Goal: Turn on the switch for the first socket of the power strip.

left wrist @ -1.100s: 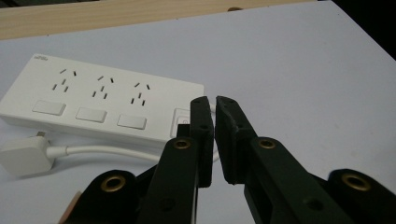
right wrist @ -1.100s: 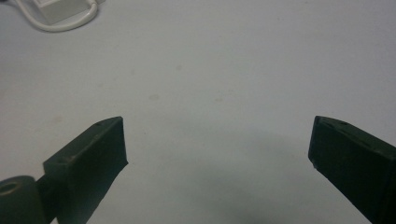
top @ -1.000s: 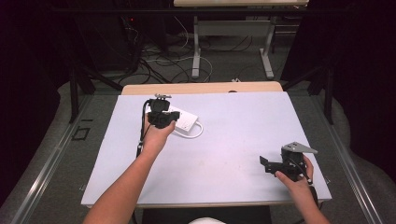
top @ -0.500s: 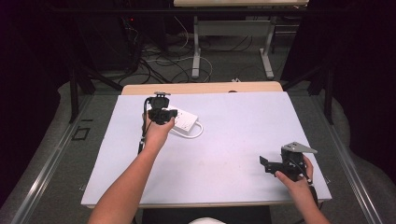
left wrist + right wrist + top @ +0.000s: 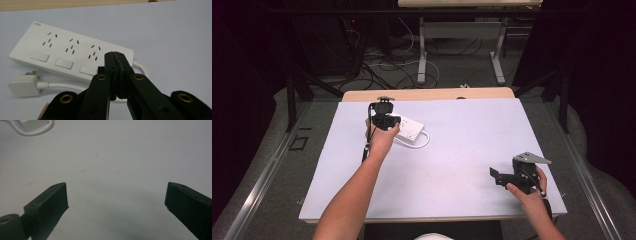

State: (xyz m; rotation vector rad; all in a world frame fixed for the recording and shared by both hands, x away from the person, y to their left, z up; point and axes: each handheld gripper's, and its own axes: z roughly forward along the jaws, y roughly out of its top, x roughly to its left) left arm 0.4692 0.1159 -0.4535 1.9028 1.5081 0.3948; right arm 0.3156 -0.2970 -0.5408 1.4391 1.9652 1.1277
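power strip (image 5: 409,129) on white table (image 5: 462,150) (dark room)

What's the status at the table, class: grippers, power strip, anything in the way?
Left gripper shut, empty, over the power strip. Right gripper open, empty, off to the side. Strip's plug lies loose alongside. Nothing in the way.

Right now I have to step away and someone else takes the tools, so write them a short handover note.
Left tool: jaws shut with nothing between them, tips poised just over the white power strip, near its third rocker switch.
Right tool: jaws open and empty, near the table's front right corner, well away from the strip.
Power strip: flat on the far left part of the table, cord looped beside it, its plug lying loose on the table.
Done: left tool brought to the strip.
Left: probably pressing that switch; whether the tips touch it yet I cannot tell.
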